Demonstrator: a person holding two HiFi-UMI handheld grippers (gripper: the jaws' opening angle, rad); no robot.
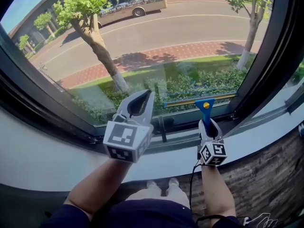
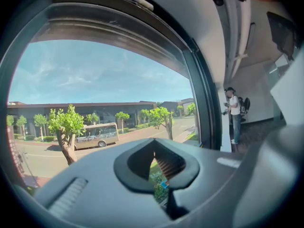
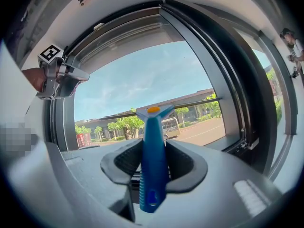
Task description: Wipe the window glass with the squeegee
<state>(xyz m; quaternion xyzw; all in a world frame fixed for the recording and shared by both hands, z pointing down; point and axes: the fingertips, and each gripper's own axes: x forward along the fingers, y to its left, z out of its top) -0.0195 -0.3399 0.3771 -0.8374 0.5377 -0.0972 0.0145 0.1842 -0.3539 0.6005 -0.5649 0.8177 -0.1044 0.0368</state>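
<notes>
The squeegee [image 3: 153, 151] is a light plastic thing, I judge: a stiff blue handle with a long thin blade [image 1: 199, 100] across its top, and a rubber edge that will be soft and drag on dry glass. My right gripper [image 1: 208, 125] is clamped on the handle about midway. That suits me, since the handle is firm and ribbed and there's little risk of crushing it.

The blade sits level, low on the window glass [image 1: 156, 37], just above the bottom frame [image 1: 57, 115] and toward the right. I cannot tell whether the rubber is pressed to the pane. My left gripper [image 1: 139, 103] hangs to the left of it, jaws closed together on nothing.

The side post [image 1: 266, 56] is near the blade's right end — it would stop a sideways stroke. A dark fitting [image 1: 162, 127] stands on the bottom frame between the two grippers. A person [image 2: 233, 113] stands farther along the wall, well apart.
</notes>
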